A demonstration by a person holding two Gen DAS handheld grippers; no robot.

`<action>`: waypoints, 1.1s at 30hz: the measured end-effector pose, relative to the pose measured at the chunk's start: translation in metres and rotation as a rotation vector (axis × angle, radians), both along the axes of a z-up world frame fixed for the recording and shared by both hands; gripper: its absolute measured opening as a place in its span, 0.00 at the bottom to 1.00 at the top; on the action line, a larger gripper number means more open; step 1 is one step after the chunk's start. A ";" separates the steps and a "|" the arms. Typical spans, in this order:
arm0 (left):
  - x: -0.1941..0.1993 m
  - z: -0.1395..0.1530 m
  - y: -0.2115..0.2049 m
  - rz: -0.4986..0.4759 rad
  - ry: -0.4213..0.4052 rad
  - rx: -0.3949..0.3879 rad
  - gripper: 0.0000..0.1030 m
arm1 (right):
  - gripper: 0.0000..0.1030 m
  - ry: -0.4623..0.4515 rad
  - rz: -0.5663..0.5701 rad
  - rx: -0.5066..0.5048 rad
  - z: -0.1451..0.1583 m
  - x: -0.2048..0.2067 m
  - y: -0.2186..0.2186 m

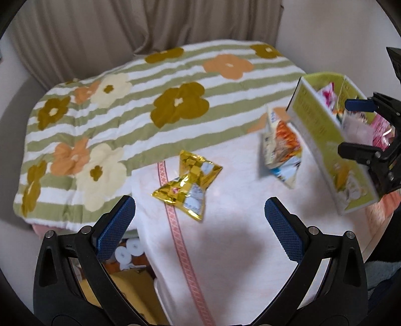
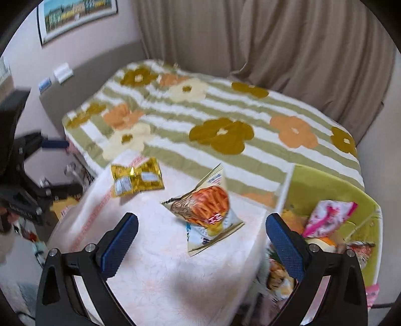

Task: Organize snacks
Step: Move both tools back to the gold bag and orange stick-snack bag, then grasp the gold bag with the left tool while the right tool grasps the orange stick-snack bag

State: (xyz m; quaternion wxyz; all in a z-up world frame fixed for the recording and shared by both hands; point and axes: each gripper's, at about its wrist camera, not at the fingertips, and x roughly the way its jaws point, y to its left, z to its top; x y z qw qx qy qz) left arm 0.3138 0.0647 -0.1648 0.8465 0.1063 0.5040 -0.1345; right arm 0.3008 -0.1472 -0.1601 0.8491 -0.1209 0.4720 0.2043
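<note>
A gold foil snack bag point(image 1: 189, 184) point(image 2: 136, 178) lies on the white fluffy cloth point(image 1: 225, 250) point(image 2: 163, 275), just ahead of my left gripper point(image 1: 200, 225), which is open and empty. An orange-and-white snack bag point(image 1: 282, 148) point(image 2: 206, 213) lies beside the lime-green box point(image 1: 323, 140) point(image 2: 333, 185), which holds several snack packs, a pink one point(image 2: 328, 218) among them. My right gripper point(image 2: 201, 240) point(image 1: 356, 128) is open and empty, above the cloth's near part, with its right finger by the box's edge.
The cloth covers a small table in front of a bed with a green-striped flower blanket point(image 1: 140, 105) point(image 2: 225, 125). Beige curtains point(image 2: 275, 37) hang behind. Clutter lies on the floor at the left point(image 1: 127, 270). A framed picture point(image 2: 75, 15) hangs on the wall.
</note>
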 end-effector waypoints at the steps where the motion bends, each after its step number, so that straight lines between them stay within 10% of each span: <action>1: 0.006 -0.006 0.002 -0.014 0.012 -0.001 1.00 | 0.99 0.007 -0.002 -0.017 -0.005 0.003 0.003; 14: 0.077 -0.089 0.005 -0.176 0.134 -0.023 0.99 | 0.98 0.188 -0.002 -0.247 -0.083 0.045 0.038; 33: 0.100 -0.150 -0.001 -0.218 0.215 -0.019 0.56 | 0.99 0.276 -0.056 -0.242 -0.129 0.082 0.044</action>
